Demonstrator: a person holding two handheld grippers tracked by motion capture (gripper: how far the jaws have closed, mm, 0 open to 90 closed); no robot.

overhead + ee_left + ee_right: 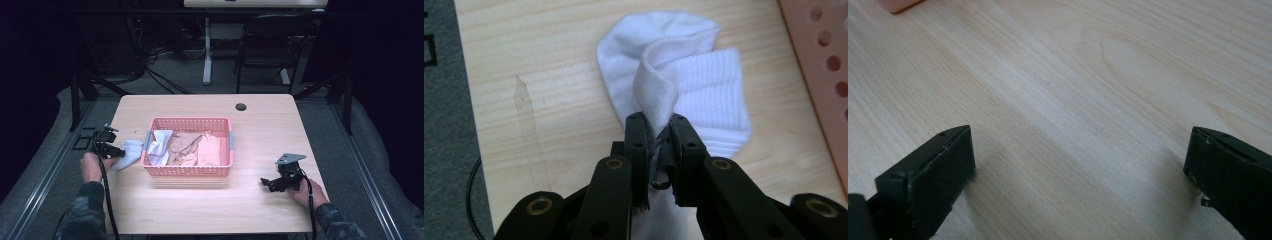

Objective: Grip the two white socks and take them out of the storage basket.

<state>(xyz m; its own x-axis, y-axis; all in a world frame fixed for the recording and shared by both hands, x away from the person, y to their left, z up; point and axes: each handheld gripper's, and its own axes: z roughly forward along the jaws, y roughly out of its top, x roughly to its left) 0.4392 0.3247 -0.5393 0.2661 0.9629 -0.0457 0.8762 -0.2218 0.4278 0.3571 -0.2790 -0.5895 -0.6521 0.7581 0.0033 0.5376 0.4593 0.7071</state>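
Dark surroundings ring the pale wood table [260, 140]. Just beside its pink basket [188, 170], the left gripper [658, 125] pinches a fold of the white sock [704, 85], whose near end is hidden beneath the jaws. Well apart, the right gripper [1080, 165] rests spread, empty.

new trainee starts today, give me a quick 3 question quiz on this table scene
1. True or false: the left hand-held gripper is shut on the white sock.
2. Where does that sock lie? A) inside the pink basket B) on the table beside the basket C) on the floor
3. Fill in: the right hand-held gripper has its jaws ____ over bare table.

Key:
1. True.
2. B; it lies left of the pink basket in the high view.
3. Open.
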